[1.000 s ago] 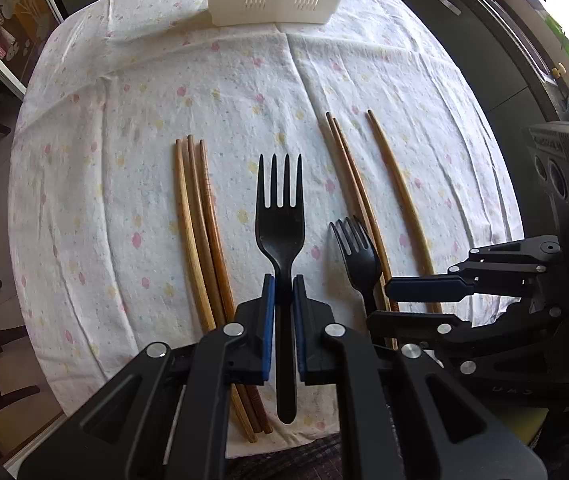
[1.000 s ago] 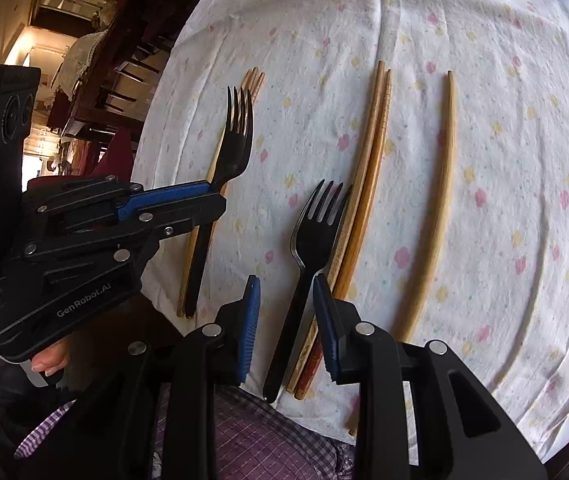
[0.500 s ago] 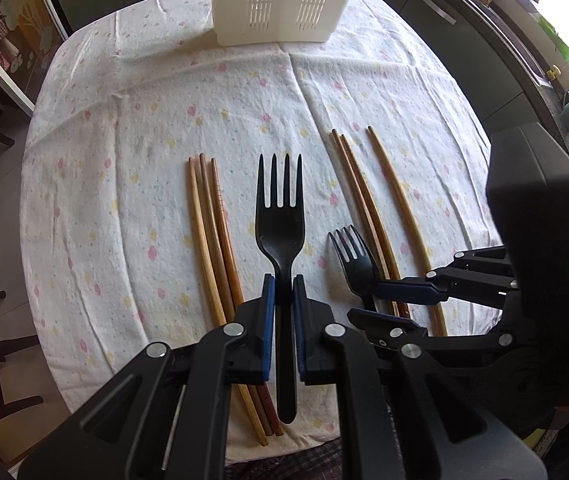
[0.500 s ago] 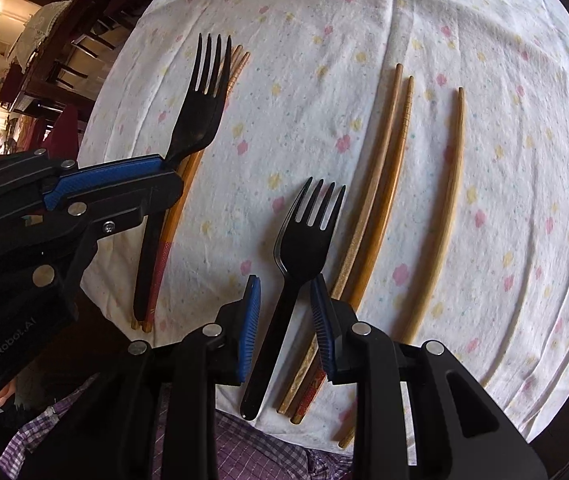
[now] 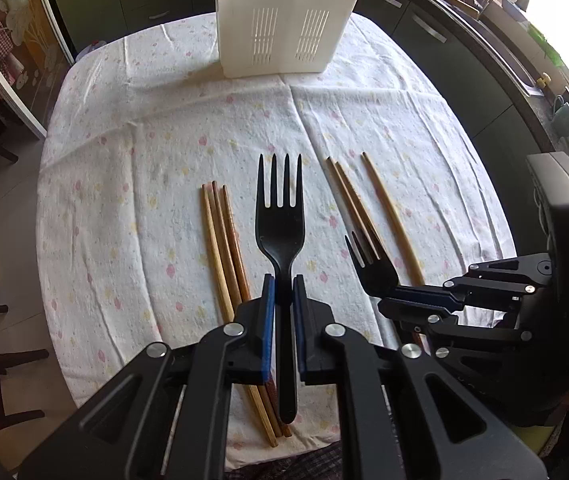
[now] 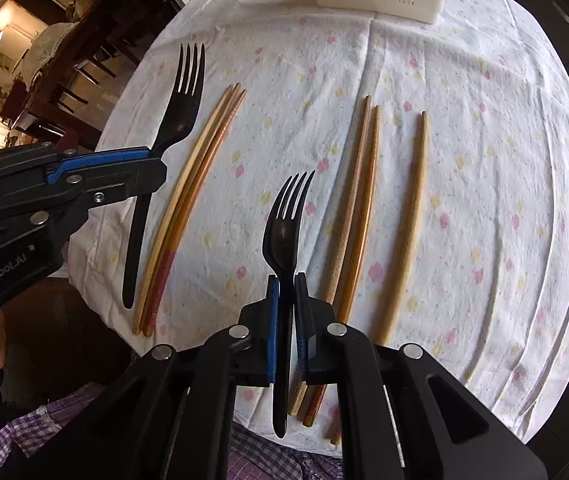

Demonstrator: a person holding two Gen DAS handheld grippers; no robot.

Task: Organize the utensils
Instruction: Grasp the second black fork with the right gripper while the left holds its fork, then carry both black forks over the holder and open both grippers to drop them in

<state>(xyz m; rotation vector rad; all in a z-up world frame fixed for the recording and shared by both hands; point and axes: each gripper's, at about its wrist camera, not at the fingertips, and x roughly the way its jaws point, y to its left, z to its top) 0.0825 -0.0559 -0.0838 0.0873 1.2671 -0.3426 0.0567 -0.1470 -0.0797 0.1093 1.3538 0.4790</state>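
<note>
Both tongs, left (image 5: 283, 296) and right (image 6: 286, 300), pinch forks (image 5: 280, 216) lengthwise, tines toward the basket (image 5: 284, 20) straight ahead, equally near.

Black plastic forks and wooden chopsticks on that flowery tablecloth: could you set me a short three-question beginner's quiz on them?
1. True or false: each gripper, the left gripper and the right gripper, is shut on a black plastic fork.
2. How many brown wooden chopsticks lie in the bundle left of the left gripper's fork, seen from the left wrist?
A. one B. three C. five
3. Fill in: the white slotted plastic basket stands at the ____ edge of the flowery white tablecloth.

Key: 1 true; 2 B; 3 far. The right gripper's jaws have just been closing, on the second fork.
</note>
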